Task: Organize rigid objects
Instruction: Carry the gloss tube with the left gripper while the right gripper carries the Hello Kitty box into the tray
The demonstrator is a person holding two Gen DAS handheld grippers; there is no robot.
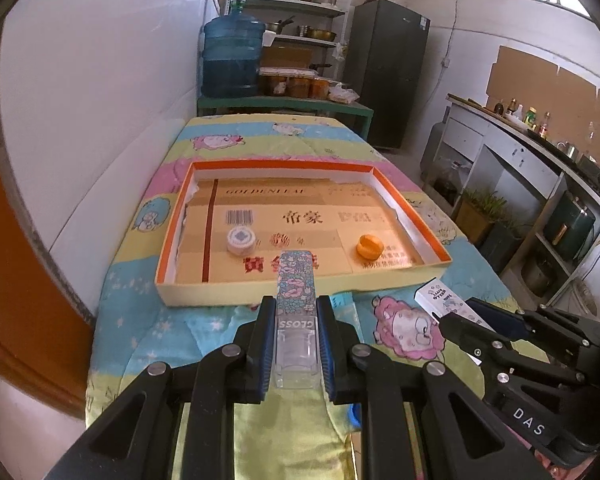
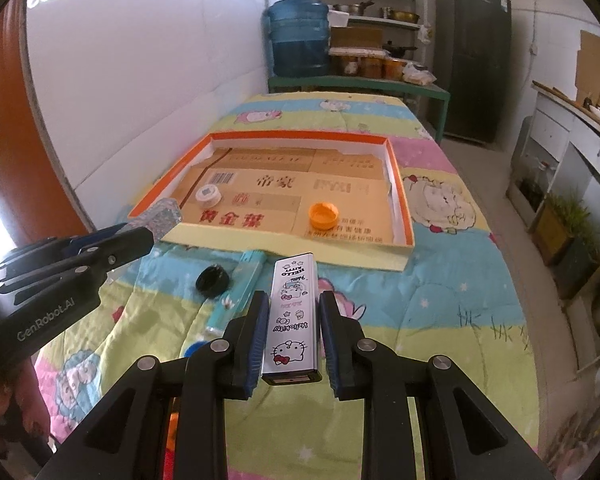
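We carried two things at this moment. The floral-patterned flat lip-gloss stick with a clear end point(image 1: 296, 300) was clamped between the pads of the left gripper point(image 1: 296, 328), in the lower middle of the left wrist view, with its tip over the near wall of the shallow orange-rimmed cardboard tray point(image 1: 412, 210). The silver rectangular tin with cartoon cat prints point(image 2: 292, 316) was clamped in the right gripper point(image 2: 294, 336), lower middle of the right wrist view, over the colourful cartoon quilt point(image 2: 440, 300) and just short of the tray.

To do this step well, we judged that each item should pass clear above the near wall, then be lowered flat on a free part of the tray floor, away from the white round cap point(image 1: 241, 241) at left and the orange round cap point(image 1: 369, 247) at right, and the jaws opened only when it rested.

Both grippers pointed forward and steeply down at the tray, side by side and close; we had to keep them apart. A black round cap point(image 2: 213, 280) and a teal tube point(image 2: 236, 292) lay on the quilt.
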